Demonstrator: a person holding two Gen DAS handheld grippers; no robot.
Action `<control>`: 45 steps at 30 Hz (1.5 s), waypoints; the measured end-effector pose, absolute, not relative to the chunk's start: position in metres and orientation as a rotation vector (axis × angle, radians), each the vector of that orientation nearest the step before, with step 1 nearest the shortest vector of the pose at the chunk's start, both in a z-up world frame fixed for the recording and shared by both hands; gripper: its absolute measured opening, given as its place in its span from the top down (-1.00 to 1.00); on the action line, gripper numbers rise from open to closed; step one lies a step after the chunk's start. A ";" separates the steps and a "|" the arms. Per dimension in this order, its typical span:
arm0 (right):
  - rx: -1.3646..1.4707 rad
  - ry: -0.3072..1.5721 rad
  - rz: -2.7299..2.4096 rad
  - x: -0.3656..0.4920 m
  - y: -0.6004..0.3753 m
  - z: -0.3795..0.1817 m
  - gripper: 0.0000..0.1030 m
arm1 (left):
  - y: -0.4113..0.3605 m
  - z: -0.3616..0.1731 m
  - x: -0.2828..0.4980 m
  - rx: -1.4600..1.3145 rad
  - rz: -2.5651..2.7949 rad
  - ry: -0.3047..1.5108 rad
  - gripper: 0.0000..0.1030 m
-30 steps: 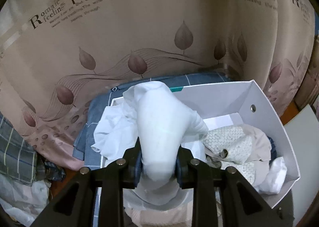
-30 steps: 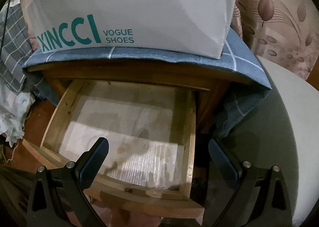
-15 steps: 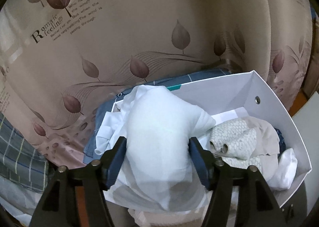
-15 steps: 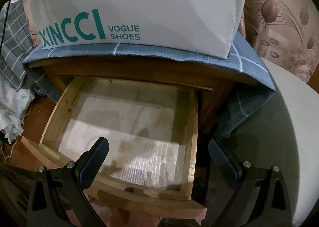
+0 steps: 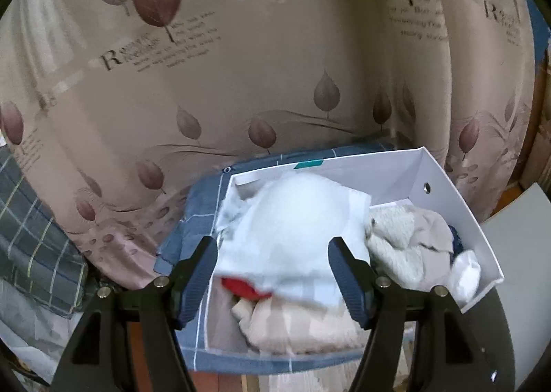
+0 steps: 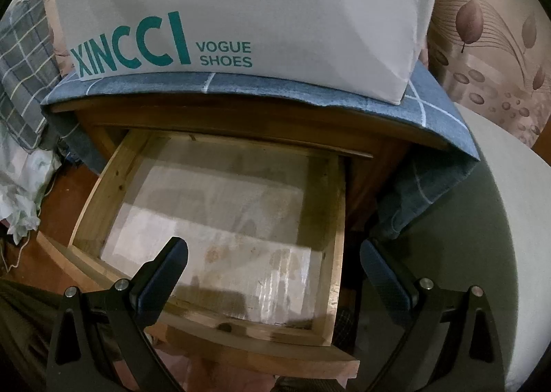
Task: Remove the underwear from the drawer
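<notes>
The left hand-held gripper (image 5: 272,264) is spread wide, gripping nothing; the white underwear (image 5: 292,233) lies lower centre in the white shoe box (image 5: 458,206). The right hand-held gripper (image 6: 273,271), also wide open, hangs above the wooden drawer (image 6: 339,220).

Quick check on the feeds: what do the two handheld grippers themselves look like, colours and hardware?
Both match. The left gripper and right gripper have black angular frames, silver round bolt heads at the joints, and dark navy ribbed pads on the fingers. No cables, markings, sleeves or hands show.
</notes>
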State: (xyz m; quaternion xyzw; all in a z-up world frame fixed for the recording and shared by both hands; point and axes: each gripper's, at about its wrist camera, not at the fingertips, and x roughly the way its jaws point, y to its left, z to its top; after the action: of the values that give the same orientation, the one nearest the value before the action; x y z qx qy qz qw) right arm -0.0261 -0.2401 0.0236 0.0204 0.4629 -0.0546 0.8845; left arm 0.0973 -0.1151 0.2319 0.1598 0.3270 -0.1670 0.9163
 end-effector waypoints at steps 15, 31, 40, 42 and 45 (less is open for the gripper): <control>0.135 0.951 -0.119 -0.036 -0.234 0.030 -0.98 | -0.022 0.130 -0.014 0.210 -0.193 0.754 -0.35; 0.078 1.001 -0.124 -0.041 -0.208 0.022 -0.98 | -0.010 0.030 -0.020 0.245 -0.130 0.847 -0.35; 0.061 1.019 -0.134 -0.036 -0.202 0.014 -0.98 | -0.012 0.008 -0.021 0.276 -0.164 0.882 -0.35; 0.065 1.023 -0.131 -0.036 -0.202 0.013 -0.98 | -0.013 0.007 -0.021 0.282 -0.163 0.884 -0.35; 0.057 1.033 -0.130 -0.035 -0.202 0.011 -0.98 | -0.012 0.005 -0.019 0.272 -0.158 0.893 -0.35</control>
State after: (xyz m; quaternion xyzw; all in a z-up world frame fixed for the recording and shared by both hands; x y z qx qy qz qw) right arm -0.0352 -0.2021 0.0106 0.0273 0.4933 -0.0623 0.8672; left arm -0.0185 -0.0120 0.0055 0.1312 0.4299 -0.0763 0.8901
